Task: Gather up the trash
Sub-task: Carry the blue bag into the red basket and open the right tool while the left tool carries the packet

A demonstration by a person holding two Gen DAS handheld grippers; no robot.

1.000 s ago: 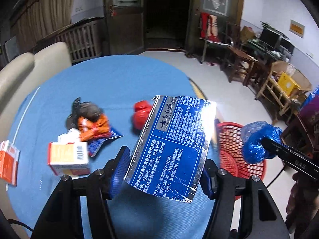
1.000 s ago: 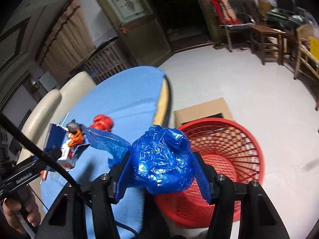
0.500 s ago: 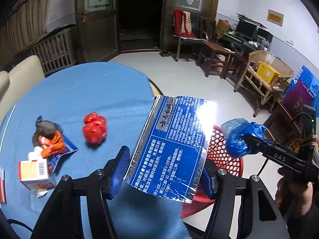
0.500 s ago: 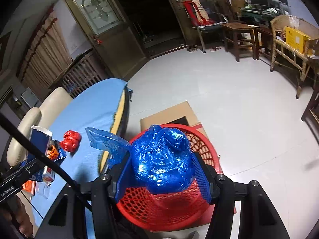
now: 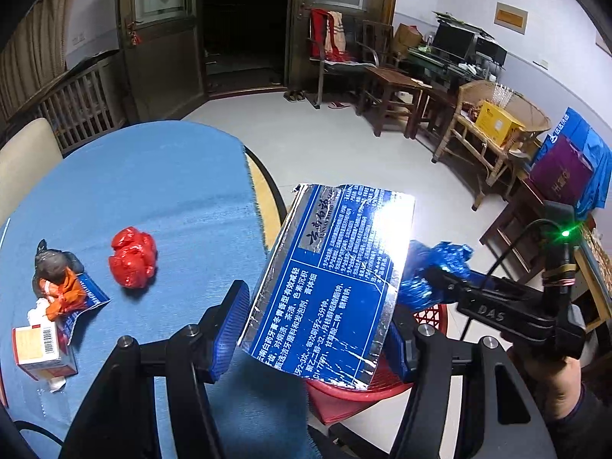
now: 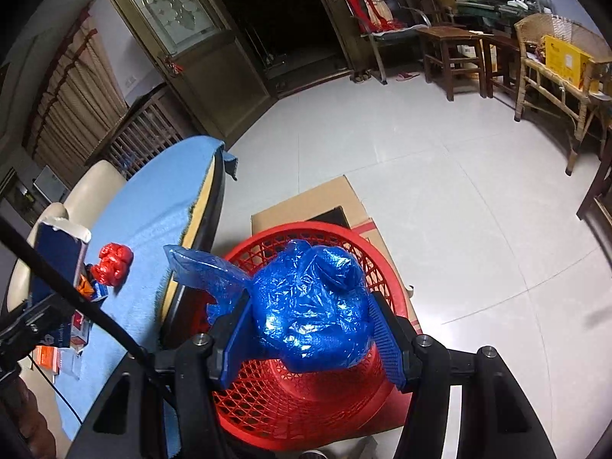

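My left gripper (image 5: 313, 329) is shut on a blue and silver toothpaste box (image 5: 336, 275), held at the table's right edge beside the red mesh basket (image 5: 432, 313). My right gripper (image 6: 313, 336) is shut on a crumpled blue plastic bag (image 6: 310, 306), which hangs right above the red mesh basket (image 6: 306, 401) on the floor. That same blue plastic bag (image 5: 440, 271) and the right gripper (image 5: 424, 287) show in the left wrist view. On the blue tablecloth (image 5: 153, 199) lie a red crumpled wrapper (image 5: 134, 264), a dark and orange wad (image 5: 57, 279) and a small carton (image 5: 38, 348).
A flat cardboard sheet (image 6: 306, 199) lies on the floor under and behind the basket. A cream chair (image 5: 23, 157) stands at the table's far left. Wooden chairs and stools (image 5: 394, 95) and a wicker bench (image 5: 493, 134) line the far wall; the floor between is open.
Both grippers swung right, off the table toward the basket. The blue bag now hangs over the basket's opening, and the toothpaste box has reached the table's right edge.
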